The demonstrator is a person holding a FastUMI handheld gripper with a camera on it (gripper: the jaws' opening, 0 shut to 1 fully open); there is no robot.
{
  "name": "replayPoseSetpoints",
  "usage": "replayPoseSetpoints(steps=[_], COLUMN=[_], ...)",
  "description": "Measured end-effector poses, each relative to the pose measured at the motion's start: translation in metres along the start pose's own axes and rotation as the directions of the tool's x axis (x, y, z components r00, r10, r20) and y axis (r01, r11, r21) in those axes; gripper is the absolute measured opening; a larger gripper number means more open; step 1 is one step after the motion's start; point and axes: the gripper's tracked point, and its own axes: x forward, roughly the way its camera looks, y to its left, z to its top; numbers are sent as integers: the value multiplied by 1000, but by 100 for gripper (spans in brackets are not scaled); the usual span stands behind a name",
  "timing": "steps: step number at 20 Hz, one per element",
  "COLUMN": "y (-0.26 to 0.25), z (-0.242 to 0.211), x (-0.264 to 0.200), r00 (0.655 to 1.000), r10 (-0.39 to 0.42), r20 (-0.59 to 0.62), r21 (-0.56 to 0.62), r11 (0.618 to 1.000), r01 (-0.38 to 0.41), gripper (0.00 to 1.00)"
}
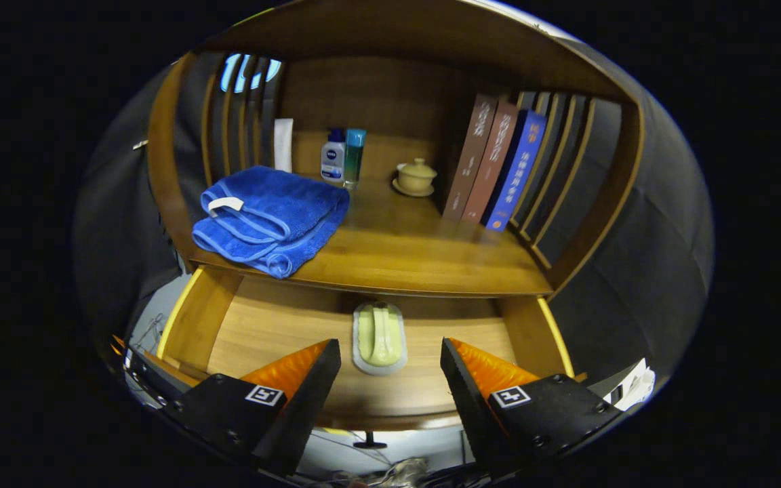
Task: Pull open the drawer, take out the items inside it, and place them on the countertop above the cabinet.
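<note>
Place: a wooden cabinet with slatted sides stands in a dark booth.
Counter: the counter above the drawer is brown wood, with bare room in the middle for more things.
Drawer: the drawer is pulled out under the counter, so its inside can be reached from above.
Item inside: a pale green thing in a clear wrapper lies flat on the drawer floor, just ahead of the tongs and in line with the gap between them.
Tongs: the tongs are spread wide, grip nothing, and hang over the drawer's front, so I think they are lined up to go down on the item.
Towel: a folded blue towel hangs a bit over the counter's front edge.
Bottles: a white bottle at the back has a dark blue brand patch; next to it stands a teal bottle.
Cup: a lidded cup sits on a saucer.
Books: three books lean against the side, their writing too small to read.
</note>
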Motion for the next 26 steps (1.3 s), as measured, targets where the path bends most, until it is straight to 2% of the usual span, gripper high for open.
replayPoseSetpoints(steps=[4,8,11,13,16,18,22,26], y=[1,19,13,9,17,19,15,11], z=[-25,-26,-41,-51,-51,-52,-45,-39], x=[56,97,110,115,118,113,80,32], r00=[984,971,958,953,947,944,951,955], r10=[28,112,99,93,138,151,141,131], r20=[-177,-209,-270,-290,-290,-295,-275,-265], r21=[-2,29,6,19,45,49,34,76], r11=[1000,994,995,996,990,989,990,991], r01=[-29,-109,-102,-91,-131,-143,-137,-114], gripper=[96,96,77,71,41,25,25,25])
